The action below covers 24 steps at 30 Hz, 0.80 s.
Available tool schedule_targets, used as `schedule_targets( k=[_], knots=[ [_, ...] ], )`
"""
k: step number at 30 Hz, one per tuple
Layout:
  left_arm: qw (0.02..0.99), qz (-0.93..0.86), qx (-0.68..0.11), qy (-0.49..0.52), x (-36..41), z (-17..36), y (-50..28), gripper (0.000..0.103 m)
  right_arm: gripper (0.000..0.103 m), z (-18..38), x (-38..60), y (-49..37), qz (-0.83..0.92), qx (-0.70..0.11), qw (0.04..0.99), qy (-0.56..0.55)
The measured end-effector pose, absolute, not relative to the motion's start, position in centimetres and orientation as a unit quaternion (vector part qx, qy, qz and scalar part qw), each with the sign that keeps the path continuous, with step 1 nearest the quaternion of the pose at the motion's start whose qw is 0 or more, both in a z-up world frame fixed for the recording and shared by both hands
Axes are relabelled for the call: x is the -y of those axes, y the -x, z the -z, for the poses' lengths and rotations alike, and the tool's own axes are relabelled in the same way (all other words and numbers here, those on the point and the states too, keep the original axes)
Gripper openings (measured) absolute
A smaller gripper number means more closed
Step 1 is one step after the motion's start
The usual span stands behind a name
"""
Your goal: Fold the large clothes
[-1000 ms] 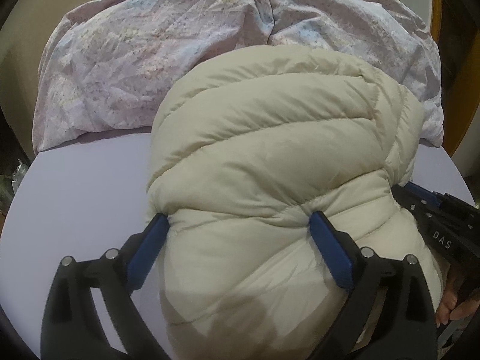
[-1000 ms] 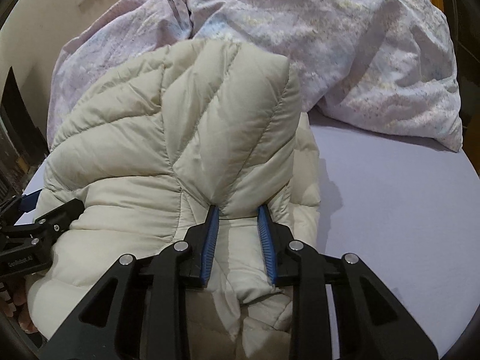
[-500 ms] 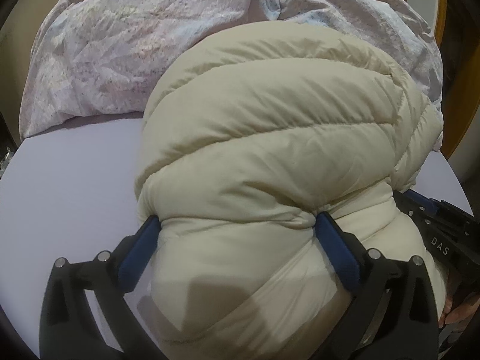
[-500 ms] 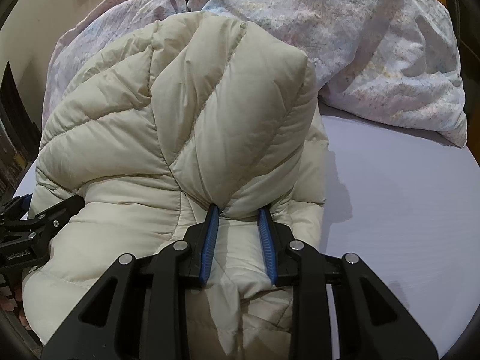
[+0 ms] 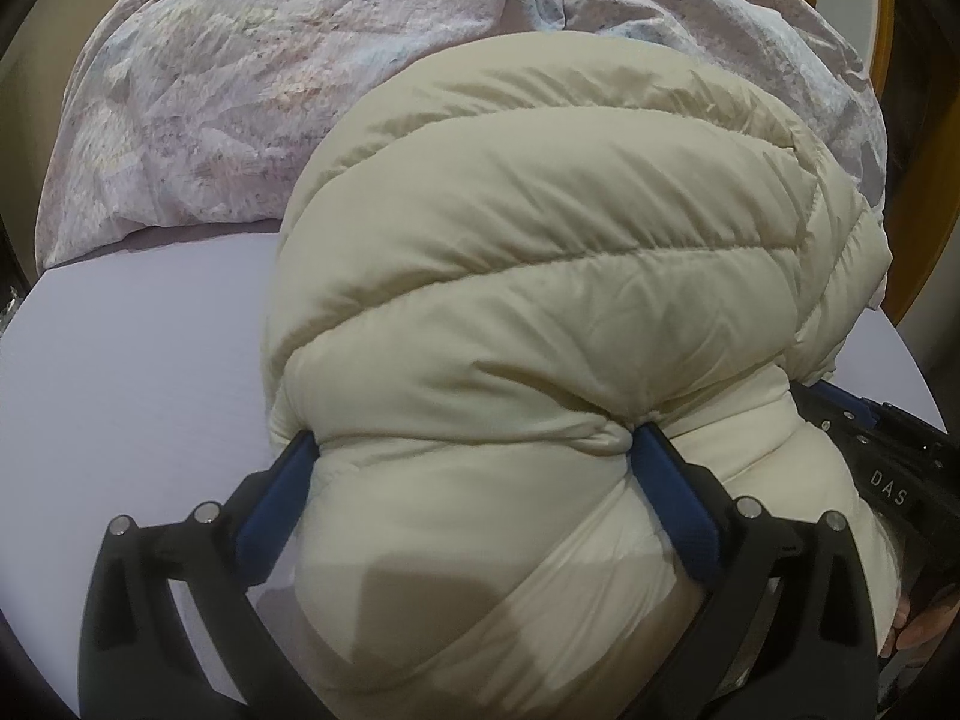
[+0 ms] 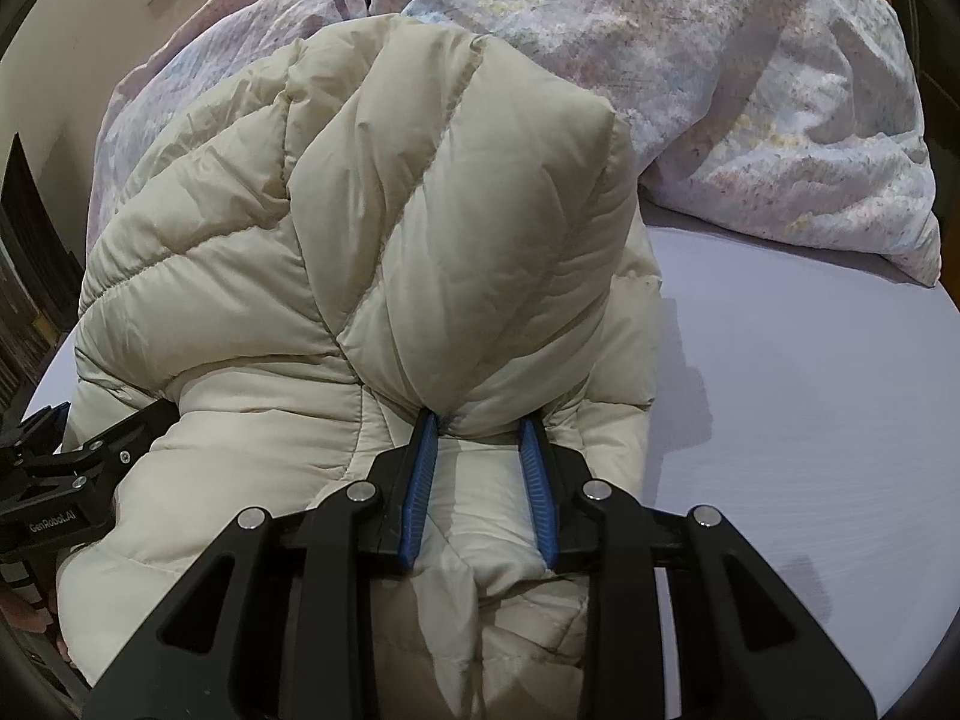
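One cream puffer jacket (image 5: pixel 540 312) lies bunched on the bed (image 5: pixel 138 348), gripped by two tools: left tool (image 5: pixel 474 450) and right tool (image 6: pixel 480 426) each clamp its padding. One floral duvet (image 6: pixel 750 90) lies beyond both tools; bare sheet spreads outward of each.

The puffy jacket (image 5: pixel 540 312) bulges over the fingers (image 5: pixel 672 504) of the left gripper (image 5: pixel 474 450), hiding their tips, and its lower part runs off the bottom edge. In the right wrist view the jacket (image 6: pixel 372 228) covers the right gripper's (image 6: pixel 480 420) fingertips (image 6: pixel 427 420) too, and most of the bed (image 6: pixel 810 420) under it. The quilt (image 6: pixel 720 90) is cut off at the top. A hand (image 5: pixel 918 636) at the frame's edge shows only in part.
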State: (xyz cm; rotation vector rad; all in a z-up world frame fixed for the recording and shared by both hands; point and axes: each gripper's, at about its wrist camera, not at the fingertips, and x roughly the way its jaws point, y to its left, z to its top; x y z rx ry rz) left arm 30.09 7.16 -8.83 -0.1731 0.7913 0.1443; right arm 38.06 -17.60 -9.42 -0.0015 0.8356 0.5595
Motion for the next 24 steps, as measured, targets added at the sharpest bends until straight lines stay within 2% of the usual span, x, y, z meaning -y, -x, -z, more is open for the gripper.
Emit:
schedule_targets(
  k=[4,6,8,13,17,24],
  knots=[
    [0.917,-0.067,-0.381,0.098,-7.6,8.3,-29.0,0.101,0.035,9.0,18.3,-37.6,-0.266,-0.391,0.881,-0.007],
    [0.915,-0.068,-0.382,0.107,-7.8,7.9,-28.5,0.101,0.044,8.6,18.8,-37.2,-0.259,-0.392,0.883,-0.012],
    [0.912,-0.071,-0.385,0.119,-7.9,7.3,-27.8,0.101,0.065,7.9,19.4,-36.7,-0.239,-0.392,0.888,-0.012],
    [0.910,-0.075,-0.385,0.133,-7.6,6.5,-25.3,0.101,0.067,7.0,21.1,-34.5,-0.229,-0.388,0.892,-0.018],
    [0.908,-0.085,-0.388,0.132,-7.8,6.1,-22.8,0.101,0.076,6.3,21.8,-32.2,-0.227,-0.389,0.893,-0.019],
    [0.914,-0.102,-0.380,0.103,-6.5,5.2,-18.5,0.101,0.081,5.5,22.5,-29.1,-0.235,-0.394,0.888,-0.024]
  ],
)
